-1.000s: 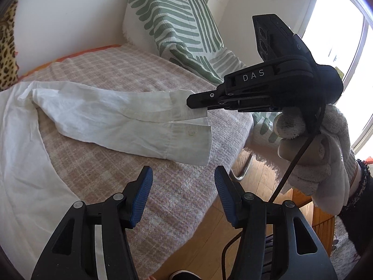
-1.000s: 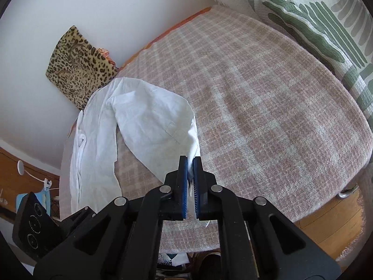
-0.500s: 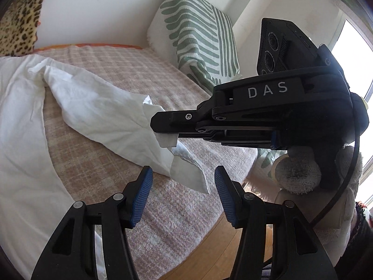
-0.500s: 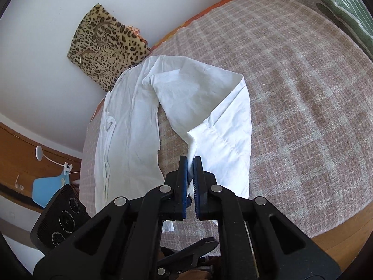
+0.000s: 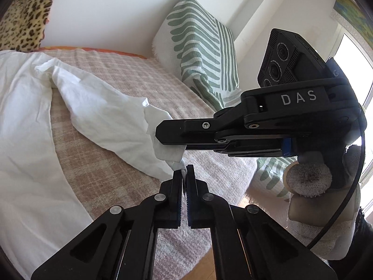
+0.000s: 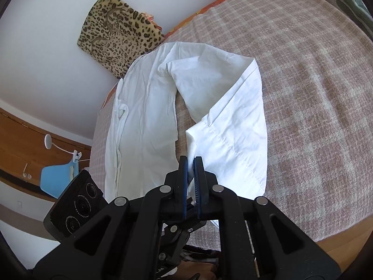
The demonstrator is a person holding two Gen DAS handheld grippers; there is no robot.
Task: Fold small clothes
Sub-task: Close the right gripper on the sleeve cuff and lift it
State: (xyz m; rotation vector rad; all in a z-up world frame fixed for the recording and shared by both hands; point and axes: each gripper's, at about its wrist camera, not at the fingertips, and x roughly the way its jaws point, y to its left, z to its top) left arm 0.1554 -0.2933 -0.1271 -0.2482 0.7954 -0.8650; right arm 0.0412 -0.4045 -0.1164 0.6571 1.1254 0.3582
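The left wrist view is taken low and close above the pink-and-cream checked bed cover [image 5: 130, 86], looking along the bed toward the white wall and the green-and-white striped cushion [image 5: 200, 53]. The right wrist view is taken from higher up, tilted down over the same checked cover toward the leopard-print pillow [image 6: 116, 30] and the wall. The 2 views are aimed roughly across each other. Shared by both are the crumpled white cotton shirt [image 5: 98, 114], the checked cover and the leopard-print pillow.
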